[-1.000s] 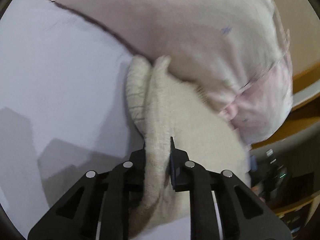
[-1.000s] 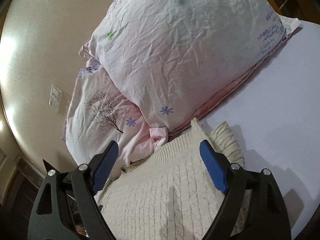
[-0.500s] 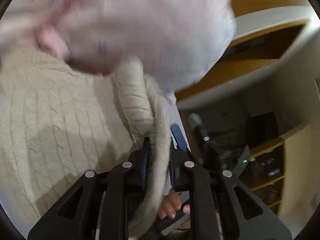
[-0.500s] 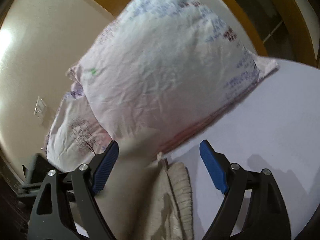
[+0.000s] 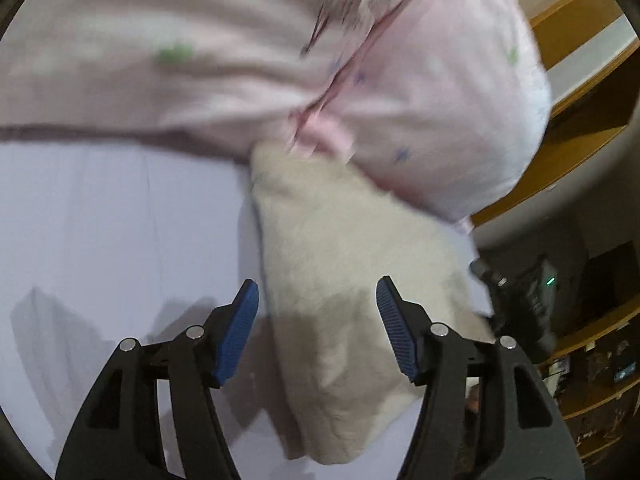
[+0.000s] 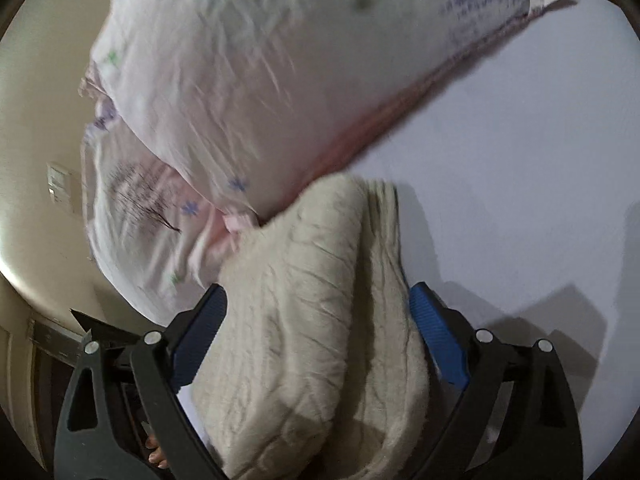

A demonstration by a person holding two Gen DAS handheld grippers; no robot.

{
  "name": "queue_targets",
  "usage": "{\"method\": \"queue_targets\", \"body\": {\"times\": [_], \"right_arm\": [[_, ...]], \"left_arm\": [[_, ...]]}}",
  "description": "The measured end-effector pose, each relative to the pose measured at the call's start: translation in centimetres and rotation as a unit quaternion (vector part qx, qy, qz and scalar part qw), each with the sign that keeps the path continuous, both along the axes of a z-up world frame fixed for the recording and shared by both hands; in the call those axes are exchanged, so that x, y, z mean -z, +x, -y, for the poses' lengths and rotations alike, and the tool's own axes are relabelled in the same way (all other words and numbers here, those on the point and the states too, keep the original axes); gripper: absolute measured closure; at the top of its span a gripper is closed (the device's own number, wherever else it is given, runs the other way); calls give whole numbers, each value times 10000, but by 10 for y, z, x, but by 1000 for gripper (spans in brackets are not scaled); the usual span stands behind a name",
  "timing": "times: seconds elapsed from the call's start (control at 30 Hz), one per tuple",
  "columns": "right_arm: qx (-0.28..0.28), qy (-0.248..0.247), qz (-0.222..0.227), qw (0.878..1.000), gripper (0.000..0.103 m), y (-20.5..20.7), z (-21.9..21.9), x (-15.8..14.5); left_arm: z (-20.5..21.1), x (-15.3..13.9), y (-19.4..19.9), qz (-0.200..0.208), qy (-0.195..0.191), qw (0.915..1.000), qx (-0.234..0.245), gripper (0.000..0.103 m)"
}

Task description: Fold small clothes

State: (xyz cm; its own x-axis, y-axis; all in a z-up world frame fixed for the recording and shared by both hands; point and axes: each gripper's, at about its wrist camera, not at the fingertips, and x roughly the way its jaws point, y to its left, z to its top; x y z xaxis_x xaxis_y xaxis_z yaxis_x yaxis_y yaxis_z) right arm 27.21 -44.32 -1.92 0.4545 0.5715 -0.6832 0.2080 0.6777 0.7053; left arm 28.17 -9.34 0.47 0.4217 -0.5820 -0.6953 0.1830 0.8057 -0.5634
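A cream cable-knit sweater lies folded on the pale lilac bed sheet, its far end against the pink pillows. It also shows in the right wrist view, folded in layers. My left gripper is open, its blue pads on either side of the sweater, not clamping it. My right gripper is open too, its jaws spread wide on either side of the sweater from the other side.
Two pink floral pillows are stacked at the head of the bed, touching the sweater. A wooden headboard and shelves with clutter stand to the right. A cream wall with a switch plate is on the left.
My left gripper was shut on the sweater's edge and has let go and opened. The sweater now lies folded over on the sheet. The right gripper stayed open.
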Motion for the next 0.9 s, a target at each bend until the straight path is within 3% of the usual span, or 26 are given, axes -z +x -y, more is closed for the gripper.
{"method": "queue_targets", "body": {"times": [0.17,0.23,0.3,0.33,0.37,0.4,0.47,0.5,0.6,0.67,0.73,0.77,0.83,0.9], "right_arm": [[-157,-225,-29,9996,11,-1,-8,3],[-358,-94,-4,9993,27,0,-16,5],[-485,-17,-62,9988,54,-1,-24,10],[-502,179,-20,9986,59,-2,-25,11],[-488,294,-5,9984,62,-2,-24,12],[-471,433,64,9979,64,-3,-23,11],[-528,739,257,9955,65,-7,-27,8],[-616,923,355,9932,66,-7,-28,5],[-1237,1456,543,9801,68,-7,-67,0],[-1553,1264,470,9786,63,-5,-97,3],[-1871,397,201,9813,53,-1,-127,7],[-1847,207,188,9824,50,-2,-126,6],[-1282,6,515,9904,48,-15,-100,-15],[-1003,158,886,9909,47,-25,-82,-34]], "left_arm": [[18,7,-9,201,462,9987,9,32],[28,10,-7,165,316,9993,96,32],[31,13,-11,146,273,9995,48,30],[33,16,-12,190,227,9995,58,31],[33,17,-11,222,176,9996,62,37],[30,16,-10,204,73,9997,73,51],[6,11,-10,44,-431,9988,212,66],[-9,7,-12,-6,-602,9977,297,67],[-46,-15,-29,445,-282,9985,148,69],[-68,-28,-37,866,221,9959,-101,66],[-80,-27,-35,972,824,9913,-317,65],[-90,-27,-38,983,1010,9886,-534,65],[-108,-35,-54,1168,845,9869,-728,65],[-112,-48,-76,1452,580,9854,-668,63]]}}
